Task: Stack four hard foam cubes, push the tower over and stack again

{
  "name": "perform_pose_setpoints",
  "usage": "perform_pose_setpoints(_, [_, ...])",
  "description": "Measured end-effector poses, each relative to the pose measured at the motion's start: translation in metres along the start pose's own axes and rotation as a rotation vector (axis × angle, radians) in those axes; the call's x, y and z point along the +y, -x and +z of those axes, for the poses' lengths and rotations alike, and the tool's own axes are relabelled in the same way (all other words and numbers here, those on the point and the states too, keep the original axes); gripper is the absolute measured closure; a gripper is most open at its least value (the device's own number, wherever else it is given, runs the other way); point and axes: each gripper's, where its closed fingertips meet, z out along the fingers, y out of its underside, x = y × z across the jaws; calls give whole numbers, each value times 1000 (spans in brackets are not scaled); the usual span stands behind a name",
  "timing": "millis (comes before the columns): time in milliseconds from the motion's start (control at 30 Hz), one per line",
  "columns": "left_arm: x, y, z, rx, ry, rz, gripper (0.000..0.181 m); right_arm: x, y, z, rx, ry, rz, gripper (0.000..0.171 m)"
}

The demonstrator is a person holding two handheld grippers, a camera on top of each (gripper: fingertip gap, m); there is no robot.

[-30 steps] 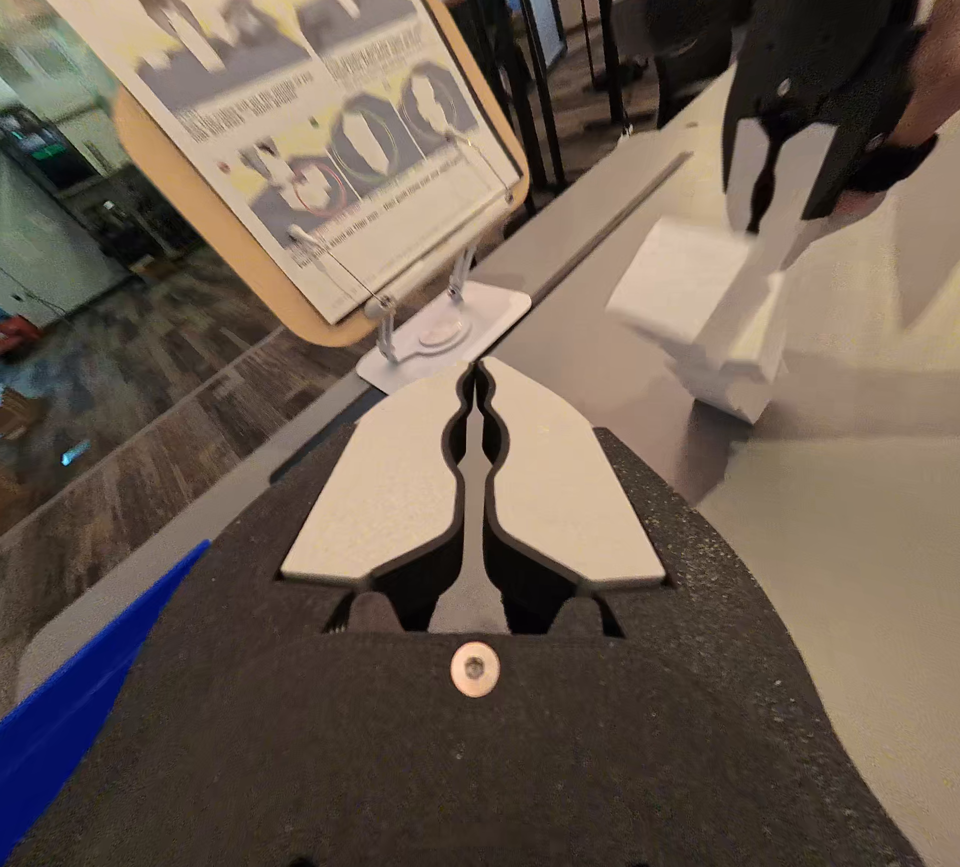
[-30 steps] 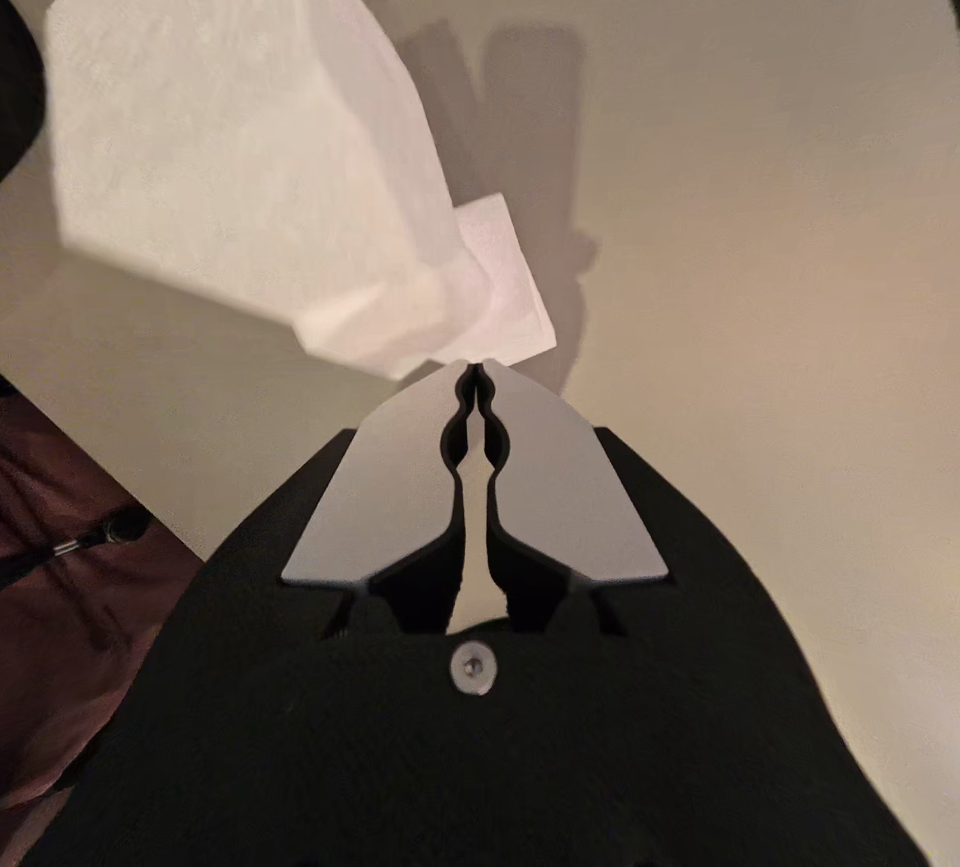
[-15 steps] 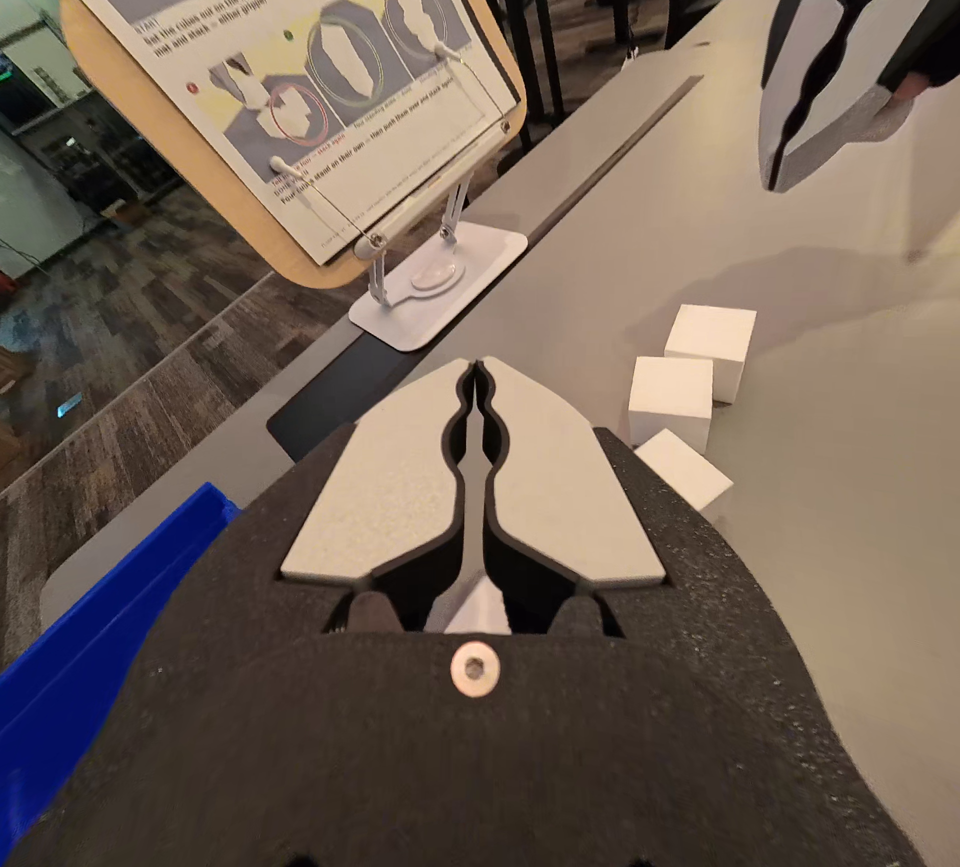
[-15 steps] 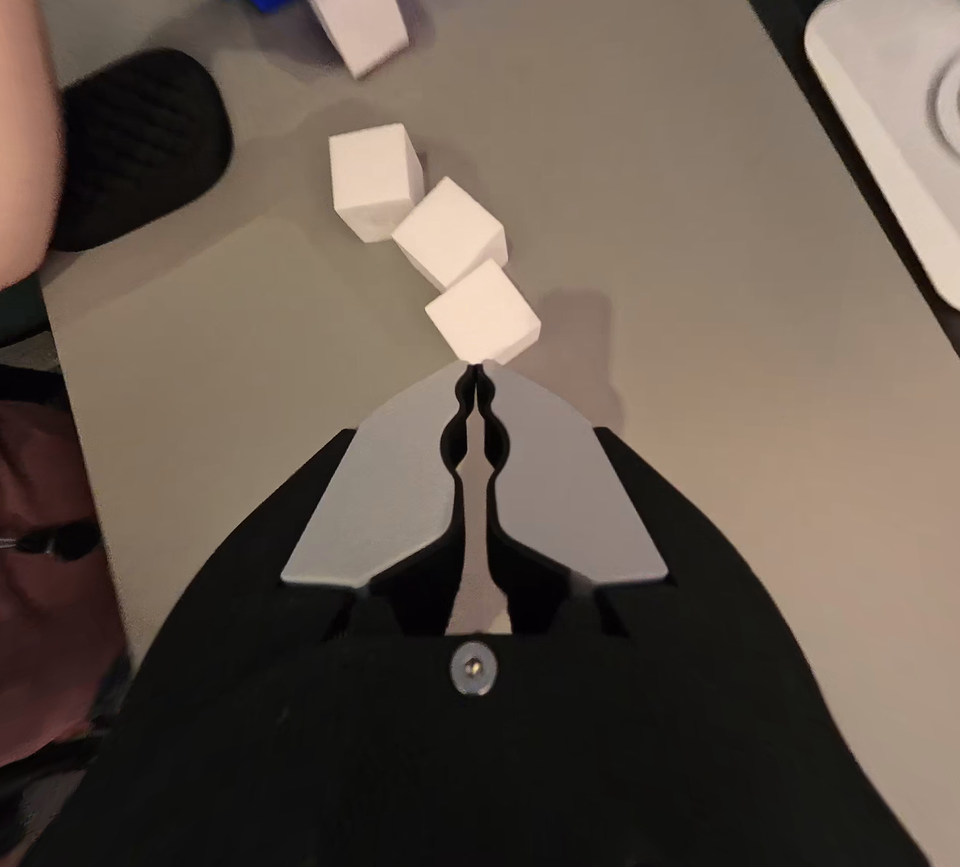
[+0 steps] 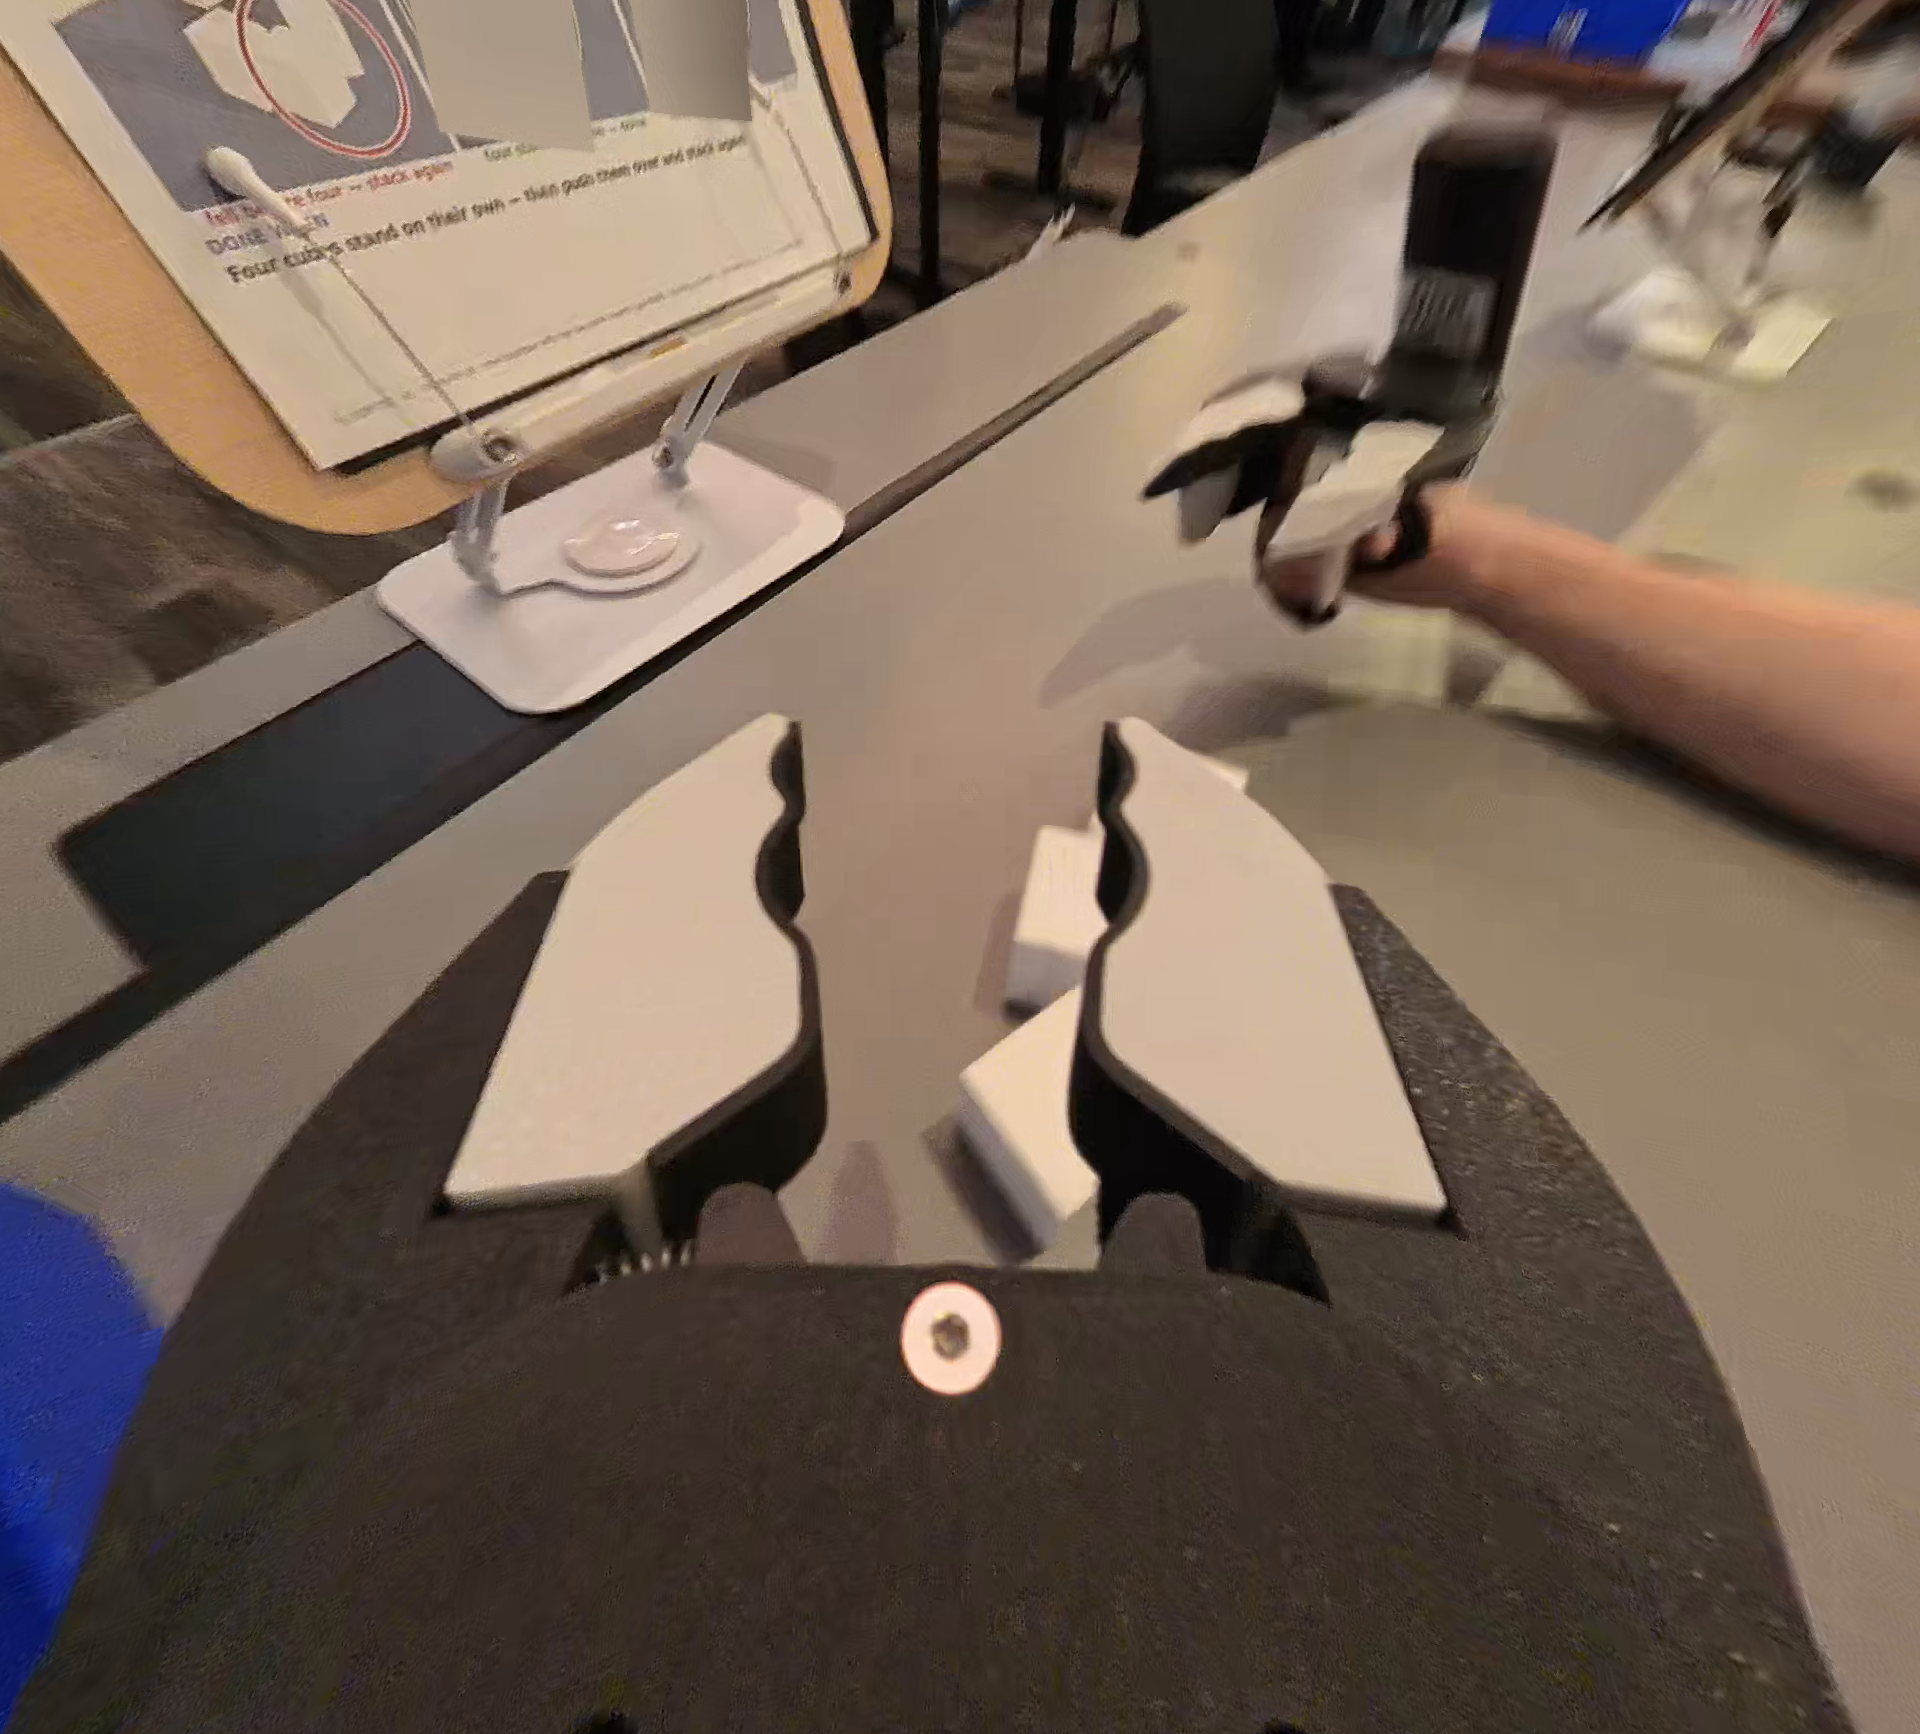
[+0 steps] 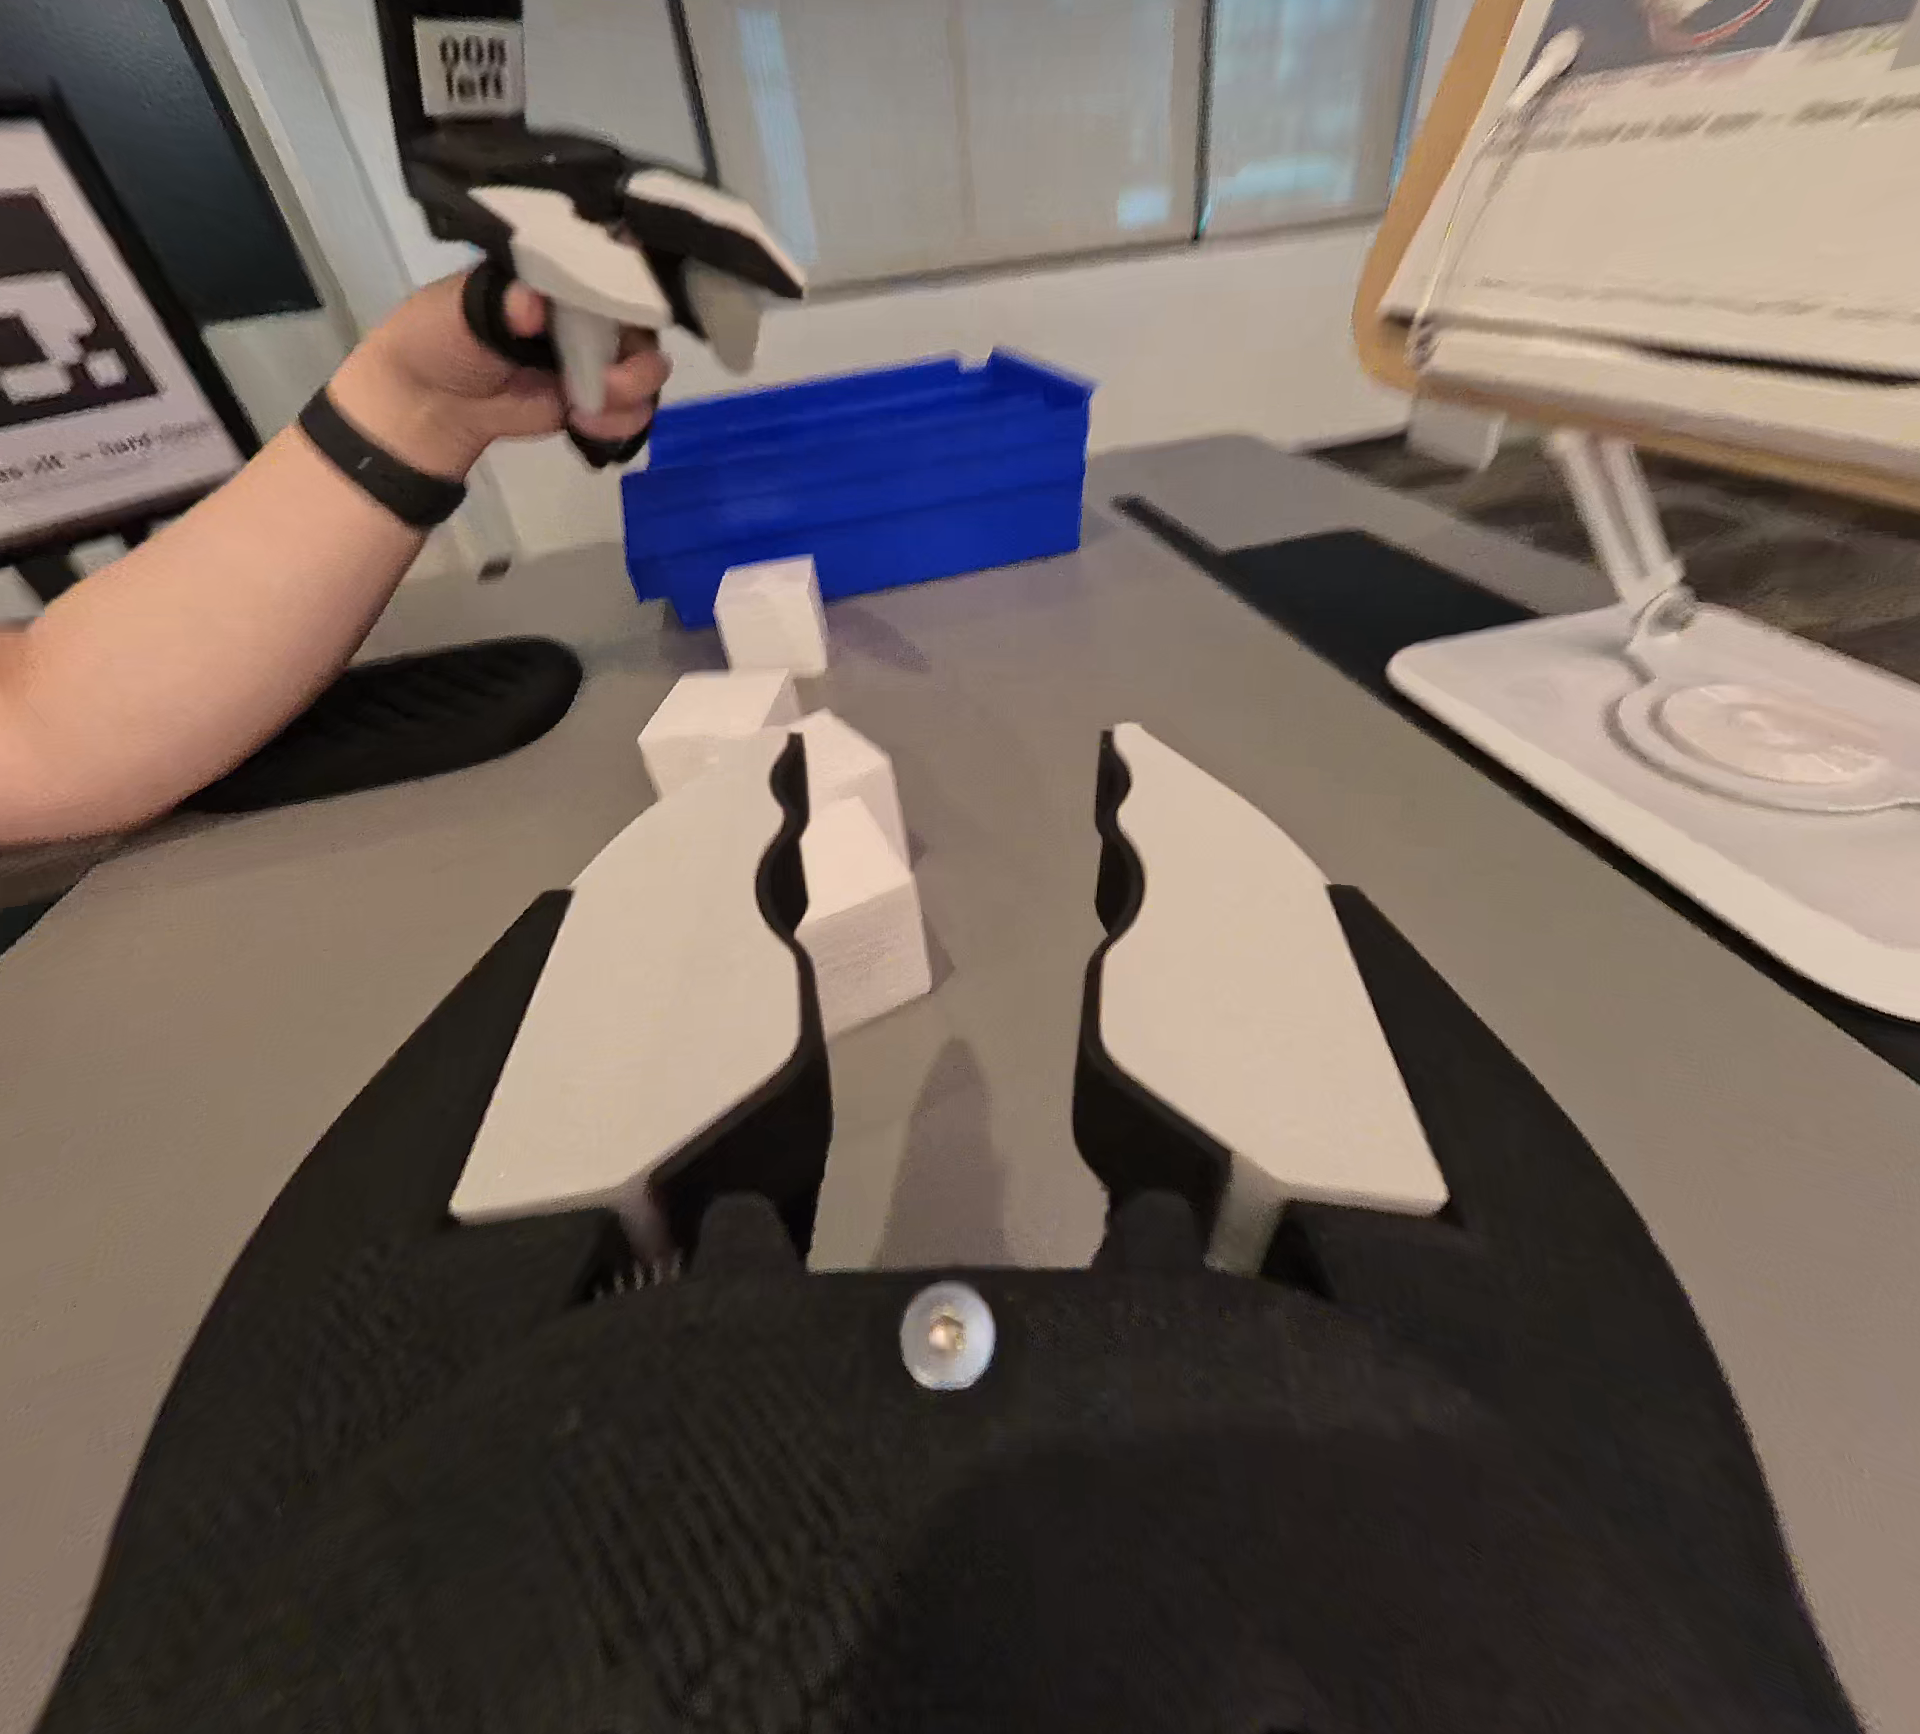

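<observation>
Cubes (image 6: 771,616) lie scattered on tabletop (image 6: 1195,811) — both claws, left (image 5: 951,739) and right (image 6: 951,744), gape wide, empty; off-centre grab may knock cubes away.

- Four white foam cubes lie unstacked on the grey table, in a loose line.
- Farthest cube (image 6: 771,612): upright, apart from the others, just before a blue bin.
- Second cube (image 6: 712,734): flat, corner close to the third.
- Third cube (image 6: 850,775): turned askew, partly hidden.
- Nearest cube (image 6: 862,931): tilted, against the third.
</observation>
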Motion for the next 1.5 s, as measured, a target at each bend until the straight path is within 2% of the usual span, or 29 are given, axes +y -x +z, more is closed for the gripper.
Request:
perform_pose_setpoints(67, [-12,-8,-3,-1,-50,-57,124,-9,5,7,-14,-49,25,105])
perform_pose_setpoints(100, [-11,-10,-4,-29,-51,-75,121,-11,12,9,-46,-35,25,106])
perform_pose_setpoints(233, [38,-18,-5,-209,17,-85,100,-11,34,15,-111,8,-21,100])
perform_pose_setpoints(367, [88,-36,8,-301,111,-100,96,24,42,24,-188,192,-28,92])
perform_pose_setpoints(467, [110,-31,17,-417,203,-39,94,47,47,33,-224,271,-19,90])
perform_pose_setpoints(533, [124,-33,23,-437,283,-21,93,65,50,40,-223,347,-37,90])
perform_pose_setpoints(667, [134,-32,28,-461,326,-13,97,87,45,51,-157,453,-97,92])
perform_pose_setpoints(900, [150,-30,33,-467,388,-73,101,92,43,51,-156,490,-89,97])
perform_pose_setpoints(1033, [165,-25,37,-482,461,-73,118,95,47,52,-165,515,-127,113])
perform_pose_setpoints(1167, [160,-26,28,-460,468,-81,118,80,49,44,-173,498,-119,113])
perform_pose_setpoints(1233, [138,-25,18,-460,384,-84,119,60,48,36,-161,458,-114,113])
perform_pose_setpoints(1300, [105,-36,18,-366,280,-55,119,38,46,26,-138,418,-125,113])
perform_pose_setpoints(1400, [71,-63,34,-128,256,117,119,14,48,12,-142,366,-120,113])
perform_pose_setpoints(1500, [66,-55,53,-19,314,376,119,6,43,-1,-123,345,-119,113])
